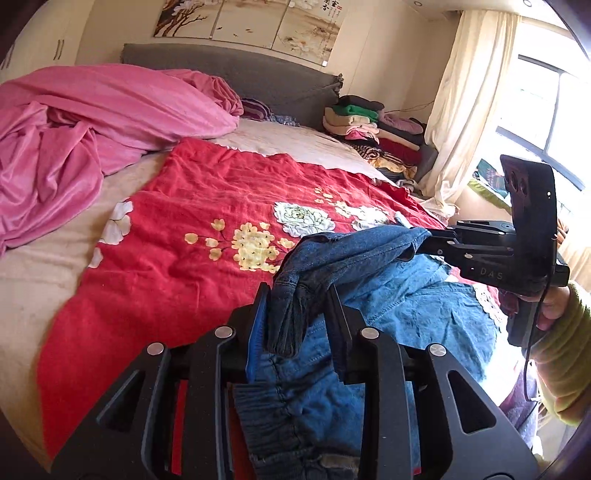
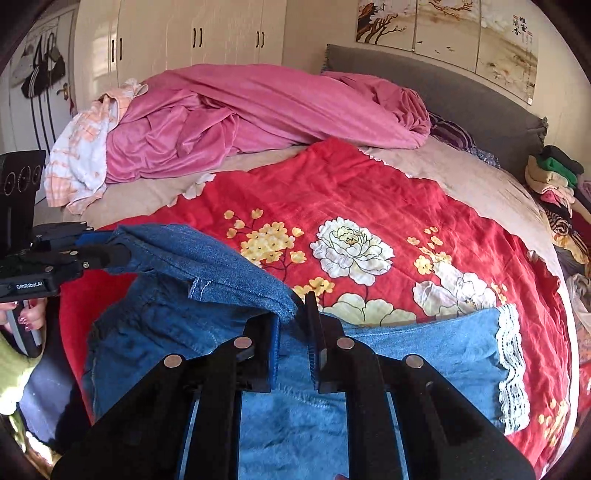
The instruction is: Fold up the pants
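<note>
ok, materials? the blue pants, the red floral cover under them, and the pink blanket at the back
Pants: looks like denim, matte, with visible weave and stitched seams; a white lace trim edges one end.
Red floral cover: probably thin woven cotton, matte, finely crinkled, with a printed flower pattern.
Pink blanket: likely velvet or plush fleece, with a soft sheen along its folds.

Bedroom. Bed [image 2: 461, 184] with grey padded headboard [image 1: 236, 70] against cream wall; three-panel floral painting [image 1: 251, 22] above it. Red flowered quilt [image 2: 369, 206] spread flat, pink blanket [image 2: 258, 107] heaped behind. Cream wardrobe doors [image 2: 192, 37] with dark handles. Stack of folded clothes [image 1: 369, 125] by pale curtain [image 1: 469, 103]. Bright daylight through window [image 1: 546, 110].
</note>
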`<control>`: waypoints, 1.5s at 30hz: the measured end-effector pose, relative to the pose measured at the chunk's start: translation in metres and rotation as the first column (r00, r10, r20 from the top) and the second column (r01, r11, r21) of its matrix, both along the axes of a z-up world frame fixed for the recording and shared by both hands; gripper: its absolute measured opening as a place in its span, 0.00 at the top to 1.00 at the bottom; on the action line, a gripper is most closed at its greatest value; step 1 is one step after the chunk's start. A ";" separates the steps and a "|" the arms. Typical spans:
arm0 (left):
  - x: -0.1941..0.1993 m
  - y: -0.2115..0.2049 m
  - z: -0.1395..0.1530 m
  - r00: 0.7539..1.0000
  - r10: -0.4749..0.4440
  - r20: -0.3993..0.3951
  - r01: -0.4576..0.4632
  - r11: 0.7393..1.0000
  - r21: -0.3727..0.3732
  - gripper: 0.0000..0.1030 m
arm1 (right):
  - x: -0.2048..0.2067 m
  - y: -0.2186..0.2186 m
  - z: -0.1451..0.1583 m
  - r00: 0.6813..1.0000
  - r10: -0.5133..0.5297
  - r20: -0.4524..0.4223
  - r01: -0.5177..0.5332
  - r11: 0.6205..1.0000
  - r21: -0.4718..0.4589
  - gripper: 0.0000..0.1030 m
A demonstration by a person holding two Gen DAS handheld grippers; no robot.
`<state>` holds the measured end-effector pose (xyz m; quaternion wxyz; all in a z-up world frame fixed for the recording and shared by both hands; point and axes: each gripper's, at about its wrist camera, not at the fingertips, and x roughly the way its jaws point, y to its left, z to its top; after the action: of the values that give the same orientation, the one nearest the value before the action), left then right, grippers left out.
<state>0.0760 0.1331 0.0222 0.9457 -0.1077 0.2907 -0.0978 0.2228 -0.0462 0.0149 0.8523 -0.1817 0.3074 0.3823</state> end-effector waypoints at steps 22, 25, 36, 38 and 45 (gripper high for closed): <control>-0.080 -0.018 -0.040 0.975 -0.122 -0.185 0.129 0.991 0.021 0.75 | -0.148 -0.035 -0.066 0.988 -0.020 -0.151 0.019 1.000 -0.011 0.88; -0.083 -0.017 -0.038 0.978 -0.105 -0.178 0.113 0.993 0.035 0.75 | -0.155 -0.031 -0.070 0.986 -0.006 -0.164 0.004 1.000 -0.016 0.86; -0.090 0.007 -0.054 0.962 -0.018 -0.271 0.030 0.999 0.039 0.60 | -0.155 -0.020 -0.097 0.969 -0.020 -0.245 0.007 0.999 -0.054 0.84; -0.097 0.011 -0.046 0.967 0.018 -0.253 0.000 0.998 0.067 0.60 | -0.153 -0.020 -0.098 0.966 -0.021 -0.256 0.007 0.998 -0.057 0.84; -0.103 0.017 0.000 0.988 0.029 -0.152 -0.024 0.999 0.033 0.60 | -0.151 -0.023 -0.101 0.955 -0.015 -0.297 0.007 1.000 -0.028 0.80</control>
<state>-0.0266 0.1505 0.0218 0.9235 -0.1042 0.3621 -0.0722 0.0721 -0.0695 -0.0864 0.7960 -0.1319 0.4382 0.3961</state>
